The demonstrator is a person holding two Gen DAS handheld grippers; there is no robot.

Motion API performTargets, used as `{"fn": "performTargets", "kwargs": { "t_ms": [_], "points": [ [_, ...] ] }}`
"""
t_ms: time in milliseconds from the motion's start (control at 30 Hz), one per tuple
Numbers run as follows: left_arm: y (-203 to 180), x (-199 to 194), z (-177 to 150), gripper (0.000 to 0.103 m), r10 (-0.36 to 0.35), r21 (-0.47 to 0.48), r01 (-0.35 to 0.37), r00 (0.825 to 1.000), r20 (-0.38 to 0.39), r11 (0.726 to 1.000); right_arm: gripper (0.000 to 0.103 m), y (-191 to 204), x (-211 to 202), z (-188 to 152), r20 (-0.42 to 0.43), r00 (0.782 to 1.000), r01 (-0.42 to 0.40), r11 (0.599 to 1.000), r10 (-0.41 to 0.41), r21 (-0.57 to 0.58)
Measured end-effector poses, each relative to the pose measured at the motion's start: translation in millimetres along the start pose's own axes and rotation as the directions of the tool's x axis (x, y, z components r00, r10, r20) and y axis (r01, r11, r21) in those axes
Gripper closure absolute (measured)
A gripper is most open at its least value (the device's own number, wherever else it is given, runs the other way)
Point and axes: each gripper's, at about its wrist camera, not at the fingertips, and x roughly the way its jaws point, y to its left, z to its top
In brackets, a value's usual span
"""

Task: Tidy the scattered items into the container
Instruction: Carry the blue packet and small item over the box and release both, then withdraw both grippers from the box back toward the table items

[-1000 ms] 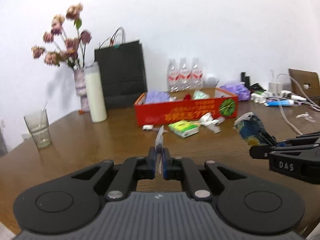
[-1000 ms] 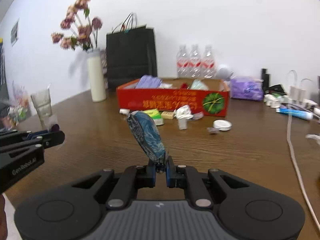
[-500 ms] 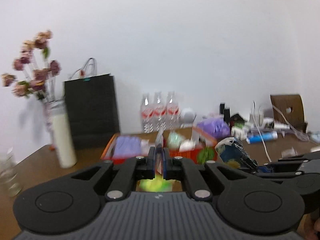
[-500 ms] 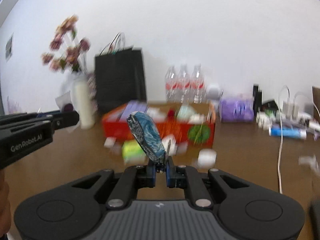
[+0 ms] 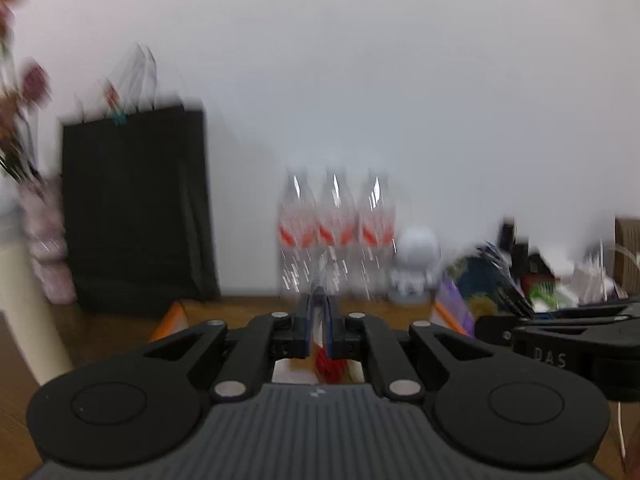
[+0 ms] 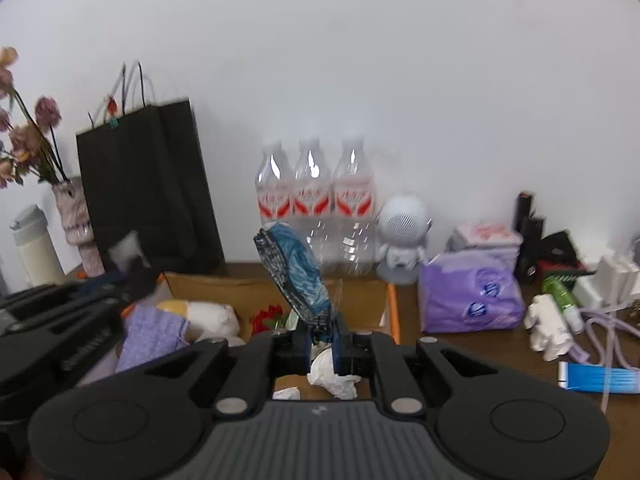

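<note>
The right tool [image 6: 321, 334] is clenched on the bottom edge of a blue patterned packet [image 6: 294, 276], which stands up tilted at frame centre, over the open cardboard box [image 6: 276, 286] that serves as the container. The left tool [image 5: 318, 326] is clenched on something thin and pale; blur hides what it is. In the right wrist view it enters at the lower left, over the box's left end.

Both loads look to be over the box, so the step in hand is the drop. My judgement: bring each tool low inside the walls before letting go, and aim the packet at the bare floor near the crumpled tissue [image 6: 334, 374], since a light packet released high could glide over the orange rim.

Counted in the right wrist view: three water bottles [image 6: 314, 216] against the wall, one black paper bag [image 6: 148, 188], one robot figurine [image 6: 402, 236], one purple tissue pack [image 6: 472, 292], one blue tube [image 6: 598, 377] on the surface at right. In the box: one purple cloth [image 6: 154, 334], one red flower [image 6: 266, 316].
</note>
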Motion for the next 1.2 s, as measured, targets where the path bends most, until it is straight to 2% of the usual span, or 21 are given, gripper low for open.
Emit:
{"fn": "performTargets", "kwargs": {
  "t_ms": [33, 100, 133, 200, 233, 333, 400, 500, 533, 567, 600, 700, 767, 833, 900, 967, 1033, 1067, 1167, 1200],
  "points": [
    [2, 17, 8, 0.096, -0.035, 0.006, 0.036, 0.994, -0.099, 0.999, 0.094, 0, 11, 6, -0.045, 0.999, 0.0, 1.0, -0.001, -0.007],
    [7, 49, 21, 0.096, -0.046, -0.024, 0.041, 0.961, -0.274, 0.999, 0.094, -2, 39, 20, -0.177, 0.984, 0.013, 1.0, -0.014, -0.008],
    [10, 64, 26, 0.096, -0.075, -0.045, 0.063, 0.934, -0.349, 0.997, 0.094, -6, 53, 28, -0.252, 0.968, 0.01, 1.0, -0.01, 0.002],
    [14, 91, 32, 0.096, -0.143, -0.094, 0.112, 0.865, -0.48, 0.989, 0.094, -14, 79, 39, -0.389, 0.921, 0.005, 1.0, 0.006, 0.027],
    [15, 103, 33, 0.096, -0.144, -0.099, 0.108, 0.839, -0.525, 0.989, 0.094, -16, 89, 41, -0.444, 0.896, 0.007, 1.0, 0.007, 0.03],
    [10, 126, 25, 0.096, -0.099, -0.048, 0.089, 0.784, -0.613, 0.995, 0.094, -16, 114, 37, -0.587, 0.809, 0.011, 1.0, 0.004, 0.022],
    [8, 136, 21, 0.096, -0.09, -0.035, 0.088, 0.76, -0.644, 0.995, 0.093, -14, 125, 31, -0.649, 0.761, 0.018, 1.0, -0.001, 0.02],
    [10, 145, 23, 0.094, -0.061, -0.017, 0.066, 0.744, -0.666, 0.998, 0.088, -13, 137, 29, -0.688, 0.726, 0.041, 0.999, -0.019, 0.015],
    [11, 147, 24, 0.085, -0.057, -0.022, 0.058, 0.734, -0.677, 0.998, 0.086, -13, 140, 29, -0.696, 0.718, 0.05, 0.998, -0.019, 0.023],
    [12, 148, 26, 0.08, -0.06, -0.029, 0.055, 0.725, -0.687, 0.998, 0.073, -14, 143, 30, -0.705, 0.709, 0.054, 0.998, -0.012, 0.037],
    [13, 148, 29, 0.074, -0.057, -0.028, 0.051, 0.723, -0.689, 0.998, 0.062, -15, 145, 31, -0.711, 0.703, 0.059, 0.997, -0.009, 0.045],
    [19, 137, 40, 0.053, -0.023, 0.0, 0.031, 0.741, -0.671, 1.0, 0.057, -18, 139, 38, -0.705, 0.709, 0.075, 0.996, -0.015, 0.054],
    [25, 127, 48, 0.043, -0.006, 0.013, 0.019, 0.74, -0.673, 1.0, 0.051, -19, 129, 42, -0.699, 0.715, 0.073, 0.994, 0.004, 0.081],
    [33, 117, 56, 0.015, 0.013, 0.015, -0.003, 0.735, -0.678, 1.0, 0.046, -19, 120, 45, -0.694, 0.72, 0.08, 0.992, 0.013, 0.102],
    [40, 103, 65, 0.005, 0.037, 0.013, -0.038, 0.737, -0.675, 0.999, 0.04, -17, 109, 45, -0.697, 0.717, 0.086, 0.989, 0.021, 0.118],
    [47, 86, 75, 0.005, 0.05, 0.015, -0.055, 0.74, -0.671, 0.998, 0.038, -13, 96, 48, -0.7, 0.714, 0.081, 0.989, 0.029, 0.123],
    [53, 64, 89, 0.003, 0.06, 0.007, -0.073, 0.754, -0.655, 0.997, 0.038, -6, 81, 57, -0.692, 0.722, 0.083, 0.99, 0.018, 0.113],
    [55, 53, 96, 0.002, 0.062, 0.003, -0.078, 0.763, -0.643, 0.997, 0.036, -3, 70, 64, -0.679, 0.734, 0.081, 0.99, 0.017, 0.111],
    [58, 21, 113, 0.0, 0.056, -0.011, -0.08, 0.786, -0.616, 0.997, 0.02, 7, 36, 85, -0.623, 0.782, 0.064, 0.992, 0.02, 0.112],
    [58, 12, 117, 0.0, 0.056, -0.013, -0.081, 0.792, -0.608, 0.997, 0.02, 10, 29, 89, -0.611, 0.792, 0.066, 0.993, 0.01, 0.102]
  ]
}}
